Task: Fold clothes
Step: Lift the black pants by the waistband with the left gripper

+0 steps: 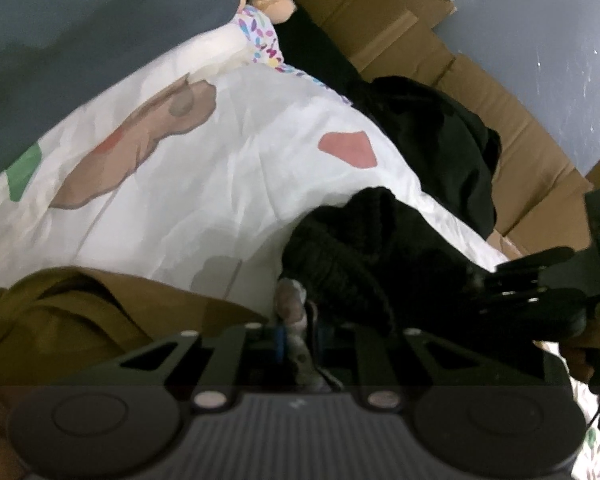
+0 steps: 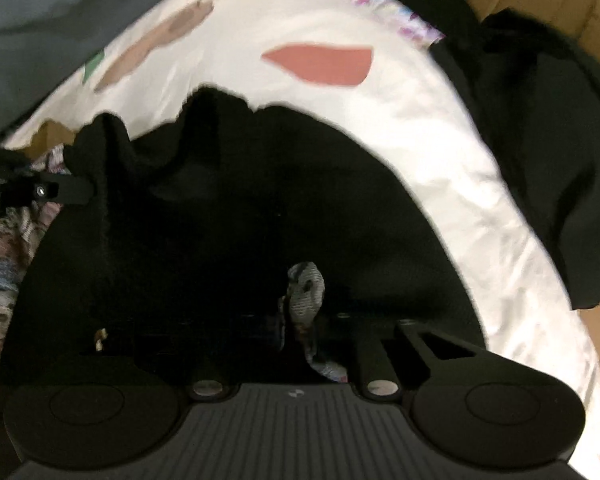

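Both grippers are pinched nearly shut on the black knit (image 1: 340, 248), one at each end of the same edge. The left gripper (image 1: 296, 320) has its fingers (image 1: 290, 304) drawn together with a fold of knit bunched right against them. The right gripper (image 2: 304, 296) looks the same from its own camera, fingers (image 2: 310, 284) almost touching and black fabric all around them. How much cloth is actually between the pads I can't tell (everything black just melts together in these shots).

The knit sits on the bed (image 1: 160, 184), on the white printed cover, close to its near edge. A mustard garment (image 1: 68, 316) lies at the near left corner and another black heap (image 1: 440, 140) hangs off the far right edge toward the cardboard (image 1: 400, 28).

What I'd worry about:
- The grips look shallow. If either one only caught a few loops of yarn, lifting could let that corner slip out and the fold goes lopsided.
- The knit is stretchy, so pulling the two hands apart might just stretch it instead of flattening it.
- The fingers could have nipped the cover too, and then the whole sheet comes up with it.
- The mustard piece is close enough to get dragged along.
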Demonstrator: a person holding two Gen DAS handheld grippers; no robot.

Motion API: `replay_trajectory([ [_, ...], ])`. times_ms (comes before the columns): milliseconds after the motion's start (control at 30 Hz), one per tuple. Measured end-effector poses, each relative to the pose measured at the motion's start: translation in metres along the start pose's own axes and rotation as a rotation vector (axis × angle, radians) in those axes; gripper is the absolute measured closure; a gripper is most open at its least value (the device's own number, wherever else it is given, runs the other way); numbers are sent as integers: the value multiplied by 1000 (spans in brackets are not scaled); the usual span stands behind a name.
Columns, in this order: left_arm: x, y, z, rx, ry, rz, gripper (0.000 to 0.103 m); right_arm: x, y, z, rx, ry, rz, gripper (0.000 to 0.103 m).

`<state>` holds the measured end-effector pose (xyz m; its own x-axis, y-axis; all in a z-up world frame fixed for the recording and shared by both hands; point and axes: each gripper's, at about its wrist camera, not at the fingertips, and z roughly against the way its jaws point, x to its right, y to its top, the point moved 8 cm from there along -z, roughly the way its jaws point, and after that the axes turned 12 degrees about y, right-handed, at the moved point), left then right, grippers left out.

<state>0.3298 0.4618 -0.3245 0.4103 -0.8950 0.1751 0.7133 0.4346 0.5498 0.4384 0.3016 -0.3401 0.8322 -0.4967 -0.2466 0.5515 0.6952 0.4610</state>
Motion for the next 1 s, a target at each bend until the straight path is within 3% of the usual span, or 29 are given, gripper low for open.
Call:
replay_trajectory([
  [467,18,23,44,109,19,-19,88,38,-6,122,208,-140,-72,91],
  [1000,72,44,133,251,-55,-90,88,11,-39,258,370,-230,-113,91],
])
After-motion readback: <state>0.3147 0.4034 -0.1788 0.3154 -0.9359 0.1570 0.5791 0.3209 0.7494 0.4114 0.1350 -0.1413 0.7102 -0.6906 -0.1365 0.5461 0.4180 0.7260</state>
